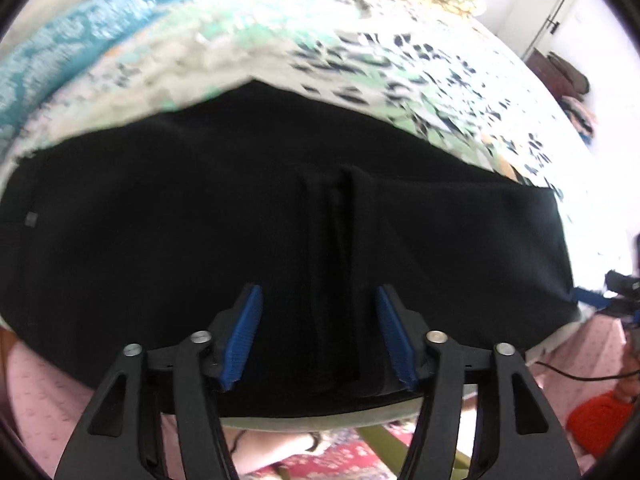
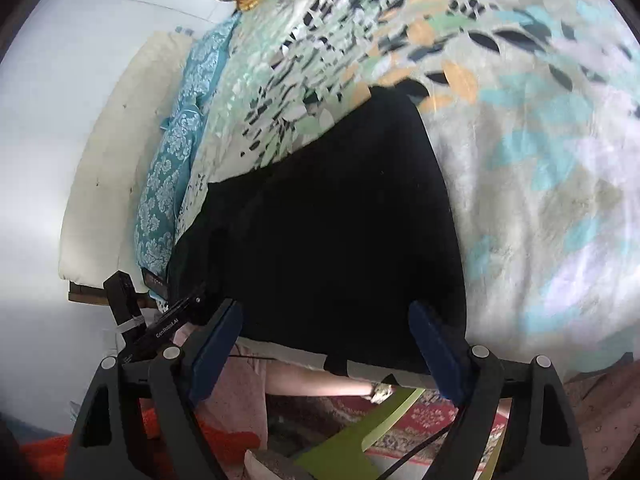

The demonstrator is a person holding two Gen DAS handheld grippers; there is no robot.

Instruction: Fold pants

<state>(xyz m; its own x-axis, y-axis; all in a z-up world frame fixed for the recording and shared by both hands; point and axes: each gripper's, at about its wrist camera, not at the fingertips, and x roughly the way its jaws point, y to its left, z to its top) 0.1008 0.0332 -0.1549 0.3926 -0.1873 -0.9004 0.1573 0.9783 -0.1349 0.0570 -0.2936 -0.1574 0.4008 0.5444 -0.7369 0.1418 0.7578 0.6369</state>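
The black pants point(image 1: 280, 220) lie flat on the bed point(image 1: 400, 60), long axis across the frame, directly ahead of the left claw point(image 1: 320, 344). The left claw and the right claw point(image 2: 328, 344) gape wide, empty.

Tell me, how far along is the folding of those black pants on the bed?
Partly done, it seems. The pants lie flat on the bedspread as a compact dark block, with a layered fold visible in the middle. Nothing is in hand: the left hand-held gripper and right hand-held gripper are both open. Probably another fold remains.
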